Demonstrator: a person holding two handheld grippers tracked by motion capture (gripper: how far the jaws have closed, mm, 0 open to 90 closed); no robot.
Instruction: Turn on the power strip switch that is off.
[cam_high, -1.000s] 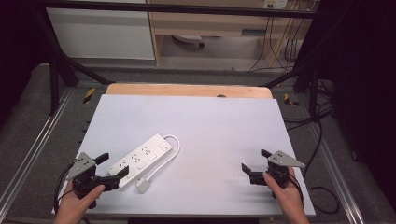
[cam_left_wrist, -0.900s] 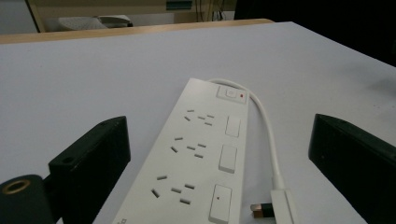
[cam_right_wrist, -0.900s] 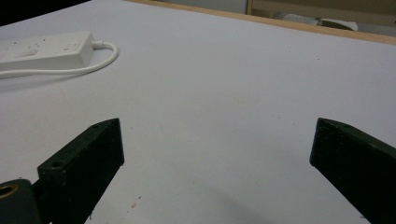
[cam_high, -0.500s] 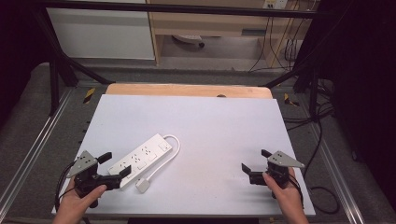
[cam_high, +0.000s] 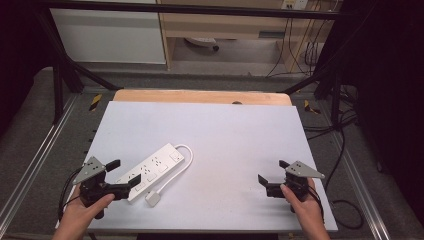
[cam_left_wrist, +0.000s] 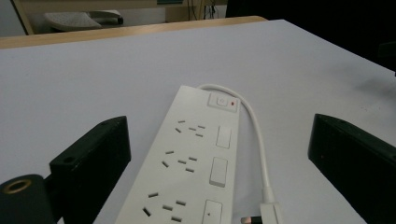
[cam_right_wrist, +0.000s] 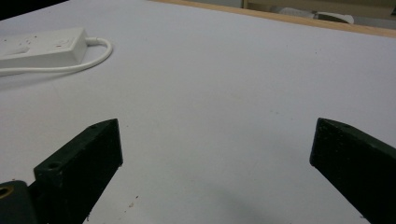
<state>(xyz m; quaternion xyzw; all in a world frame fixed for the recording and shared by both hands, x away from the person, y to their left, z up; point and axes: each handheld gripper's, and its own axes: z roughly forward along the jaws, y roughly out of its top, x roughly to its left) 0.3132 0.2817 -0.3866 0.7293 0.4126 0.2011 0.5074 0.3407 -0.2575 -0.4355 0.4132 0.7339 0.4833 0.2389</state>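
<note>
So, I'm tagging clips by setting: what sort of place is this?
Probably a lab or workshop recording station: a white table inside a black metal frame, a power strip on it, loose cables on the floor behind.

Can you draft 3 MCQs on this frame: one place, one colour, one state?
1. Where does the power strip lie on the table?
A. Near-left part, by the left hand-held gripper
B. Far-right corner
C. Dead centre

2. What colour is the strip's cable?
A. Black
B. White
C. Orange

3. How does the right hand-held gripper stand?
A. Shut on the plug
B. Shut on nothing
C. Open, holding nothing

Answers:
1 A: the high view shows it at the near left, its end between the left jaws.
2 B: the cable matches the white body.
3 C: its own view shows the jaws wide apart over bare table.
</note>
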